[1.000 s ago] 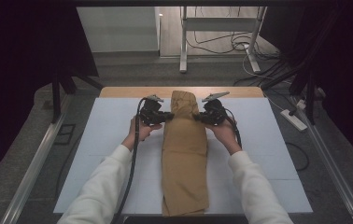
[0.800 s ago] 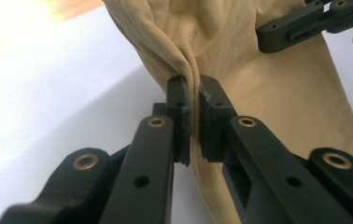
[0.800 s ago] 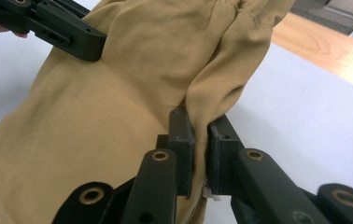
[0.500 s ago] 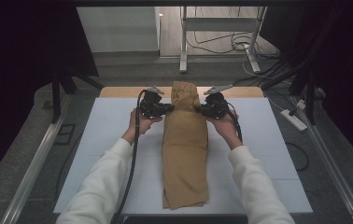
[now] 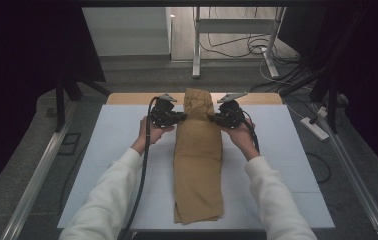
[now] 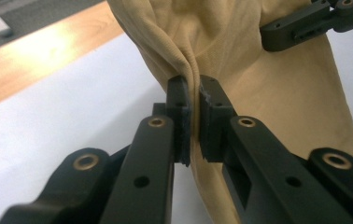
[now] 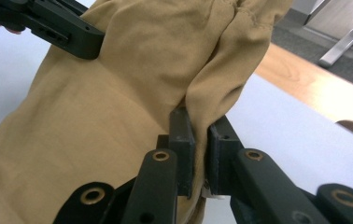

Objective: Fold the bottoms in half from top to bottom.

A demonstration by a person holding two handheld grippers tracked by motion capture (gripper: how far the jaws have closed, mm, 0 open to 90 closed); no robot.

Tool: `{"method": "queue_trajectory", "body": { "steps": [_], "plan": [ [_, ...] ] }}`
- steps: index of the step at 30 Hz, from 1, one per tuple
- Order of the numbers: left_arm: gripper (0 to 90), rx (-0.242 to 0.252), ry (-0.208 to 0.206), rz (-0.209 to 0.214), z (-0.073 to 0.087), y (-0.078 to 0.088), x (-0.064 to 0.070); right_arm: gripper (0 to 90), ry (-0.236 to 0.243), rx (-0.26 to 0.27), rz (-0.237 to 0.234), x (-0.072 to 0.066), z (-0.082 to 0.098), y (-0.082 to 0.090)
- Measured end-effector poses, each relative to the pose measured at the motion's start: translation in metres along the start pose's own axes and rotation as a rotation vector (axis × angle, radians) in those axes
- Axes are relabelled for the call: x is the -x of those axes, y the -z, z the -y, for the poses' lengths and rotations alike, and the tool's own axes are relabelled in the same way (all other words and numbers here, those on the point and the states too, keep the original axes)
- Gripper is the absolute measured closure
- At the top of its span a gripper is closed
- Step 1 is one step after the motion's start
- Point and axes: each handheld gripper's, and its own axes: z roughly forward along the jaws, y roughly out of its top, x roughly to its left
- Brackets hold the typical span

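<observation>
A long tan folded garment (image 5: 197,165) lies lengthwise down the middle of the white board (image 5: 287,165). Its far end is lifted off the board and bunched. My left gripper (image 5: 181,118) is shut on the garment's left edge near that far end; in the left gripper view the pads (image 6: 180,100) pinch a fold of tan cloth (image 6: 258,93). My right gripper (image 5: 213,119) is shut on the opposite edge, where its jaws (image 7: 199,126) clamp a hanging fold of the garment (image 7: 118,107). The two grippers face each other across the cloth.
A strip of bare wooden tabletop (image 5: 127,98) shows beyond the board's far edge. Behind it stand metal frame legs (image 5: 196,45) among floor cables. A power strip (image 5: 316,128) lies on the floor at right. Metal rails (image 5: 37,175) run along both sides.
The garment's far end has been raised and bunched between the grippers. Its near hem has slid a little away from the table's front edge. Both hands have stayed almost in place.
</observation>
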Motion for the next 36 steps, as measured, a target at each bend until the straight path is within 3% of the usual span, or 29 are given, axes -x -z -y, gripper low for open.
{"method": "queue_trajectory", "body": {
  "steps": [4,7,17,36],
  "plan": [
    [83.3,0.018,-0.005,-0.005,-0.006,0.004,0.0,82.4,0.003,0.032,0.013,0.002,-0.006,0.005],
    [83.0,0.003,-0.007,0.001,-0.002,0.001,0.0,82.4,0.021,0.016,0.017,0.0,-0.004,0.003],
    [82.9,-0.005,-0.006,0.016,0.015,-0.006,0.001,82.4,0.017,0.003,-0.001,-0.002,0.014,-0.007],
    [83.0,0.016,-0.028,0.026,0.03,0.002,0.018,82.5,0.03,0.02,-0.022,-0.014,0.024,0.004]
  ]
}}
